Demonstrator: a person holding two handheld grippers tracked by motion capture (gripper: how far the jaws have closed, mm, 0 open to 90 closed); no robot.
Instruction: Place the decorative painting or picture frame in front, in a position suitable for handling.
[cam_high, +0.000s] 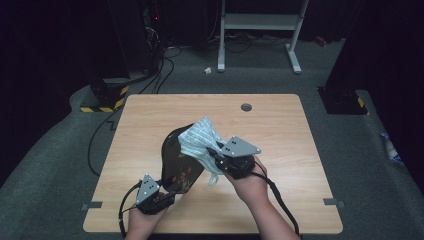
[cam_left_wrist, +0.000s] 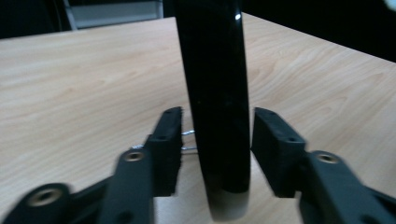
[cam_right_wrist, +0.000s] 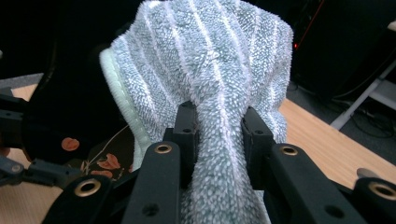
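While the left gripper (cam_high: 161, 196) props the black tray (cam_high: 181, 160) up on edge, we take the work in hand to be wiping it down with the striped cloth (cam_high: 200, 138). The tray stands tilted over the middle of the bench (cam_high: 150, 115), its near rim low by the left gripper, its far end raised. In the left gripper view the tray's rim (cam_left_wrist: 215, 93) runs upright between the fingers (cam_left_wrist: 170, 144), with a sliver of gap showing on each side; we judge them closed loosely about the rim, steadying more than clamping, though contact is hard to confirm. Held so, the tray's face is turned toward the cloth.

The right gripper (cam_high: 220, 156) sits just right of the tray, its fingers (cam_right_wrist: 187, 135) pinched tight on a bunched fold of the cloth (cam_right_wrist: 210, 70), the rest draped against the tray's upper face. Gathering the cloth this way gives a firm pad to rub with.

Markings: small orange leaf or flower motifs (cam_right_wrist: 70, 143) on the tray's dark face. No brand, label or legible writing seen on tray, cloth or bench.
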